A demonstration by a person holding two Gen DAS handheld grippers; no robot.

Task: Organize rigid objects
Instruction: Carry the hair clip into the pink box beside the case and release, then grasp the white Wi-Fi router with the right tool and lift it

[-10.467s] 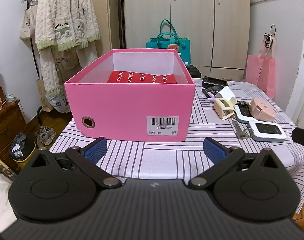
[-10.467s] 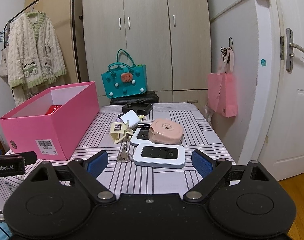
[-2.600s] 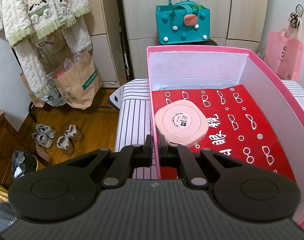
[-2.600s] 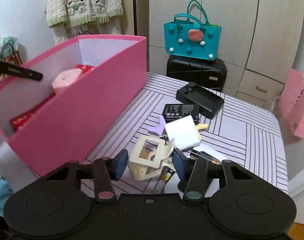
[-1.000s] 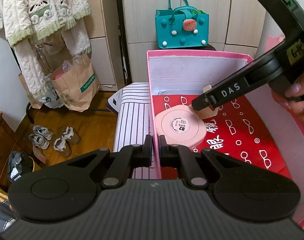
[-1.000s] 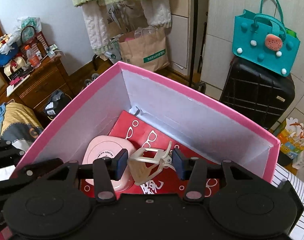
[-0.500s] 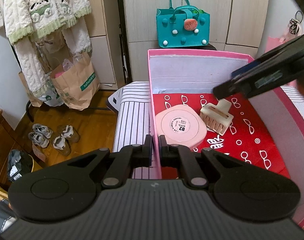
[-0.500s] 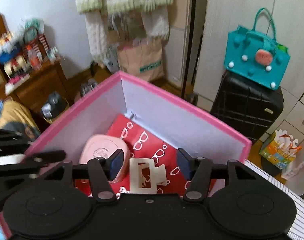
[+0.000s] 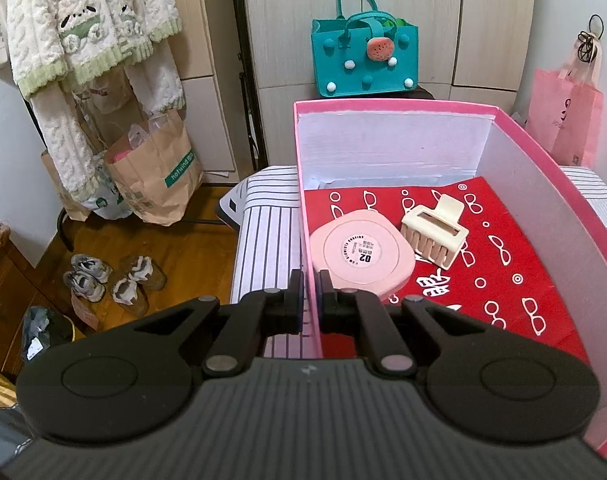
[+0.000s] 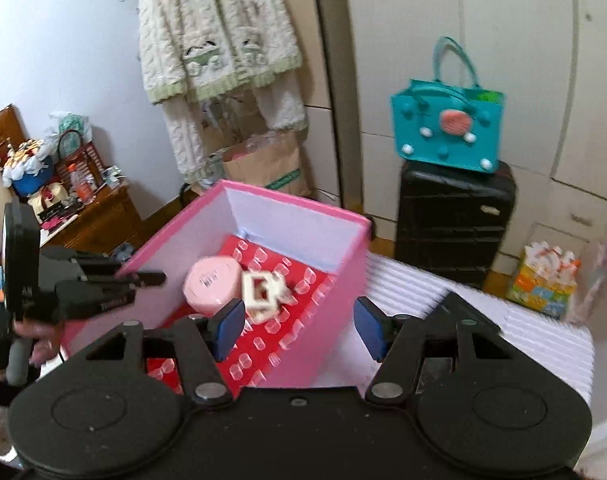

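Left wrist view: the left gripper (image 9: 310,298) is seen closed tight on the near-left wall of the pink box (image 9: 391,106), one finger outside the wall and one inside. The box is set on a striped tablecloth (image 9: 263,236). On the red glasses-print sheet (image 9: 515,264) lining the box floor, a pink round case (image 9: 362,252) is laid flat near the left wall, label side up. A cream hair claw clip (image 9: 434,232) is lying just to the right of the case, close beside its edge; actual contact cannot be told. A teal handbag (image 9: 363,60) is seen behind the box, and a pink shopping bag (image 9: 563,120) hangs at the far right.

In the right wrist view, which is blurred, the right gripper (image 10: 299,326) is shown wide open with nothing between its blue pads (image 10: 229,326). It is held above the box's near right side, clear of the contents. The case (image 10: 212,284) and clip (image 10: 263,292) are visible inside, and the left gripper (image 10: 143,279) is seen at the box's left wall. A black suitcase (image 10: 455,224) stands beyond the table, under the teal handbag.
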